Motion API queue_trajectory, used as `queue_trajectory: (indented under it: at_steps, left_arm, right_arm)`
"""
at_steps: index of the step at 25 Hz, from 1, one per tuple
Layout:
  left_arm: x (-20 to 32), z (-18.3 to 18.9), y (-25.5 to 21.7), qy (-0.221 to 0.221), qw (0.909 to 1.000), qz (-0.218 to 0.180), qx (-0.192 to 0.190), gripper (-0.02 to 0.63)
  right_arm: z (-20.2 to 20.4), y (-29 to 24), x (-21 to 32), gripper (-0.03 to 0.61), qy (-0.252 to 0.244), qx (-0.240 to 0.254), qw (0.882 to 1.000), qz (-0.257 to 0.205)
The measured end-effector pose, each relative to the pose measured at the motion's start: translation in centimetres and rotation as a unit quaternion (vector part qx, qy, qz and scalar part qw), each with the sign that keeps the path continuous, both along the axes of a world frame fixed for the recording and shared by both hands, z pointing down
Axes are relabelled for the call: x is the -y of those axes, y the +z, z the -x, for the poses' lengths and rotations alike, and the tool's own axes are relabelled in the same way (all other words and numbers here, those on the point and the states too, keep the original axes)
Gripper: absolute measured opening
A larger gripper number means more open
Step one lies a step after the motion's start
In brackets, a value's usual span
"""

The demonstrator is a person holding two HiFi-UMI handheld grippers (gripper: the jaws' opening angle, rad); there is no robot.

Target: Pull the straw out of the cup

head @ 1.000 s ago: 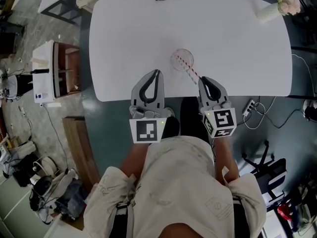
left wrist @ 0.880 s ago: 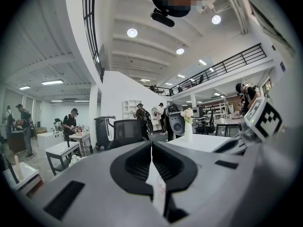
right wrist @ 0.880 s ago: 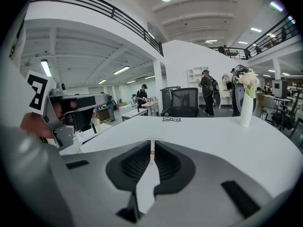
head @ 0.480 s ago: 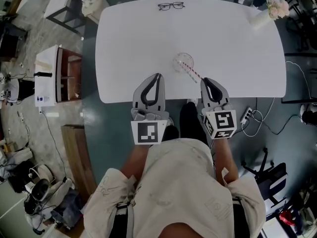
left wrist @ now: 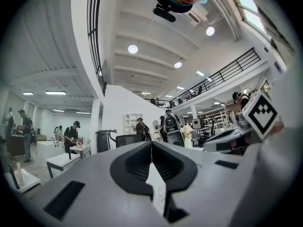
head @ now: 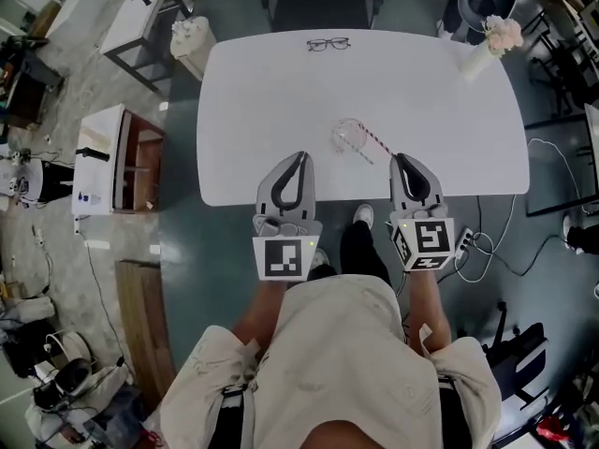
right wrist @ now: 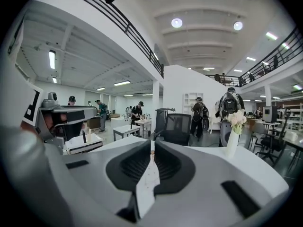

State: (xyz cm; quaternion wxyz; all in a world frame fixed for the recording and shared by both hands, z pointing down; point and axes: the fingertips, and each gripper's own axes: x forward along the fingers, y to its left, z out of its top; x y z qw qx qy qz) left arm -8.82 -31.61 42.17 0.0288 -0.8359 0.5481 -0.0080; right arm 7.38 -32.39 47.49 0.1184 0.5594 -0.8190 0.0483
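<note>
A clear cup (head: 348,136) stands on the white table (head: 281,92), near its front edge. A red-and-white striped straw (head: 373,144) leans out of the cup toward the right. My left gripper (head: 299,156) is held over the table's front edge, left of the cup, with its jaws shut and empty. My right gripper (head: 403,162) is held right of the cup, its tips just short of the straw's free end, shut and empty. Neither gripper view shows the cup: the left gripper (left wrist: 151,143) and right gripper (right wrist: 153,145) point out level over the table.
Black glasses (head: 328,44) lie at the table's far edge. A white vase of flowers (head: 489,45) stands at the far right corner. A dark office chair (right wrist: 178,128) sits behind the table. A white cabinet (head: 112,157) stands on the floor at left, cables (head: 487,241) at right.
The head view has pulled back and the table looks smaller and farther. Both grippers keep their place at the table's front edge, shut.
</note>
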Motion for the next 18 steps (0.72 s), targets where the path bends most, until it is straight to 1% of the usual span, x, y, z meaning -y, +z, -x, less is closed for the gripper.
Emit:
queue_trajectory:
  at_steps: [4, 7, 10, 13, 18]
  left_arm:
    - [-0.9, 0.6, -2.0, -0.001, 0.9996, -0.028, 0.008, 0.008]
    - [-1.6, 1.0, -3.6, -0.004, 0.9993, -0.037, 0.001, 0.008]
    - [-2.3, 1.7, -5.4, -0.004, 0.9991, -0.043, 0.000, 0.008]
    - [-2.8, 2.4, -7.2, -0.002, 0.9985, -0.054, -0.005, 0.008]
    - [-3.5, 3.6, -9.9, -0.018, 0.9968, -0.078, 0.005, 0.008]
  right_arm:
    - [-0.1, -3.3, -1.0, 0.021, 0.007, 0.013, 0.999, -0.033]
    - [-0.3, -6.1, -1.6, 0.021, 0.012, 0.030, 0.998, -0.059]
    - [-0.4, -9.1, -2.3, 0.021, 0.015, 0.030, 0.995, -0.090]
    - [-0.7, -11.9, -2.9, 0.022, 0.021, 0.030, 0.992, -0.123]
    - [-1.4, -16.5, -4.5, 0.021, 0.030, 0.037, 0.983, -0.177]
